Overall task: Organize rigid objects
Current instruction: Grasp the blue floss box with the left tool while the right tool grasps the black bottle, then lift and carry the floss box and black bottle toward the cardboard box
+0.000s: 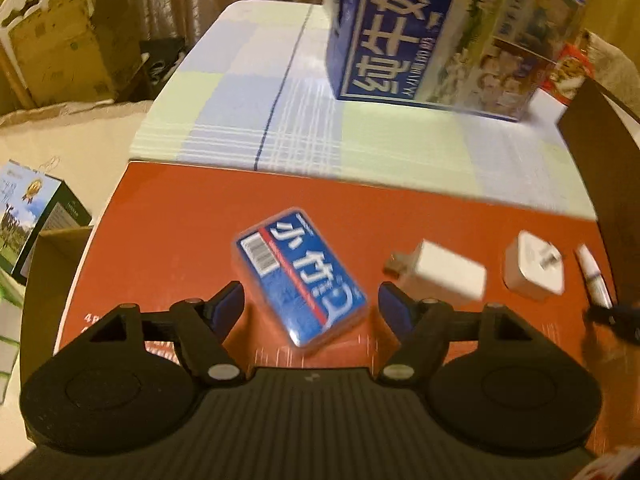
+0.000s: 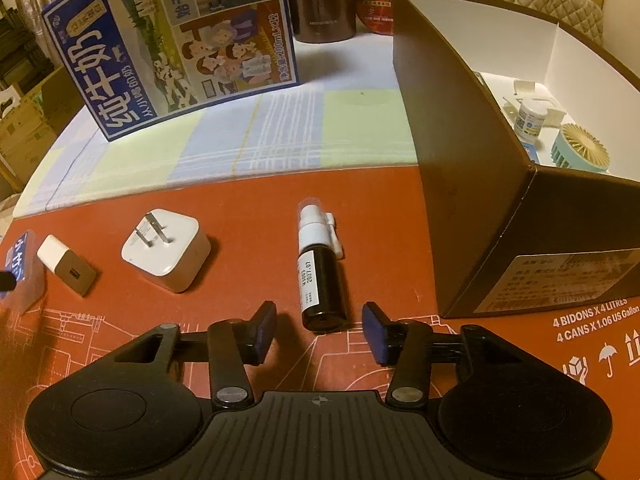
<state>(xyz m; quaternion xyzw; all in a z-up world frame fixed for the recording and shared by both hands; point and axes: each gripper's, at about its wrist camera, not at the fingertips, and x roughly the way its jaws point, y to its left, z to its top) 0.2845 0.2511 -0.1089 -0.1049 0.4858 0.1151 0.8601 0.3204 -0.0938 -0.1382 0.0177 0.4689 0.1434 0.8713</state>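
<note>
A blue plastic-wrapped card pack (image 1: pixel 301 276) lies on the red cardboard sheet (image 1: pixel 168 208), its near end between the spread fingers of my left gripper (image 1: pixel 311 304), which is open and not touching it. To its right lie a white adapter (image 1: pixel 446 276), a white wall plug (image 1: pixel 534 268) and a small spray bottle (image 1: pixel 594 276). In the right wrist view the dark spray bottle (image 2: pixel 322 272) lies just ahead of my right gripper (image 2: pixel 319 332), open, pads clear of it. The wall plug (image 2: pixel 166 250) and the adapter (image 2: pixel 66 268) lie to its left.
A brown open box (image 2: pixel 472 128) at the right holds a small white jar (image 2: pixel 530 118) and a teal fan (image 2: pixel 582 146). A blue milk carton (image 2: pixel 172 40) stands on the checked tablecloth (image 2: pixel 280 128), with a dark flask (image 2: pixel 322 0) and red tin (image 2: pixel 378 4) behind. Cardboard boxes (image 1: pixel 68 44) stand off the table's left.
</note>
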